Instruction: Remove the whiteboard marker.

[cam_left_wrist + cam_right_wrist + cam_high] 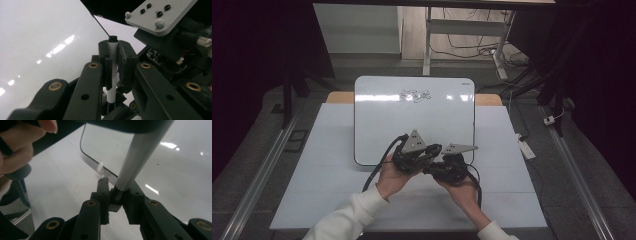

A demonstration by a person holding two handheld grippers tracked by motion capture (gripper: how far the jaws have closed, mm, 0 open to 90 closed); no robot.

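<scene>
A whiteboard with a scribble lies on a white table above grey floor. At the whiteboard's near edge, the left gripper is clamped across a white marker, whose long axis runs between the jaws, black end up. The right gripper is closed on the marker's other end, the barrel pointing away from the jaws over the whiteboard.

**Where everything sits on my table**

I see the rounded white dry-erase board lying on the pale rectangular tabletop, toward its far middle. My left gripper and right gripper meet side by side over the board's near edge, the slim white marker pen between them.
</scene>
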